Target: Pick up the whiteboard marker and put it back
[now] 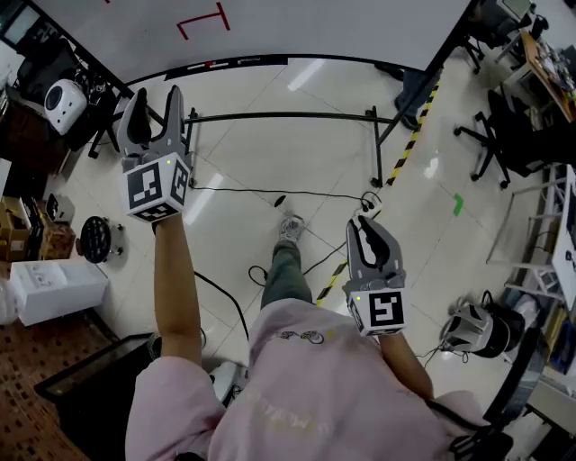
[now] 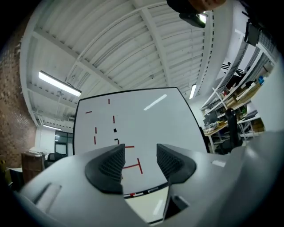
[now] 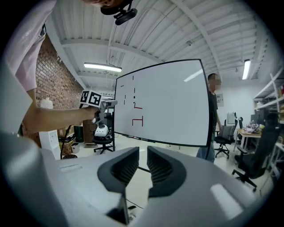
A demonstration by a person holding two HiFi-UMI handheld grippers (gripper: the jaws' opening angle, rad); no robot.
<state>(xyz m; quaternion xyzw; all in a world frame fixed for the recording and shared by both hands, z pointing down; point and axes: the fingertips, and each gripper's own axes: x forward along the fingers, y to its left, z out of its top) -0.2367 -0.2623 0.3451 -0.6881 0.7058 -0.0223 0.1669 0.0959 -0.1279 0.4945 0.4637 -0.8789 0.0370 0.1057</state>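
Observation:
A whiteboard [image 1: 270,27] with red marks stands ahead of me. On its tray [image 1: 236,62] lies a small red and black thing [image 1: 212,65] that may be the marker; it also shows in the left gripper view as a short stick [image 2: 133,194]. My left gripper [image 1: 155,94] is held out toward the board's lower left, open, with nothing between its jaws [image 2: 140,159]. My right gripper [image 1: 364,223] hangs lower and further back, shut and empty [image 3: 143,155]. The right gripper view shows the left gripper's marker cube [image 3: 91,98] beside the whiteboard [image 3: 168,106].
The board's stand bar [image 1: 279,115] and a black cable [image 1: 270,191] cross the floor ahead. Yellow-black tape [image 1: 414,135] runs at the right. Office chairs [image 1: 490,135] stand right, a white box [image 1: 54,288] left. A person [image 3: 213,119] stands by the board's right edge.

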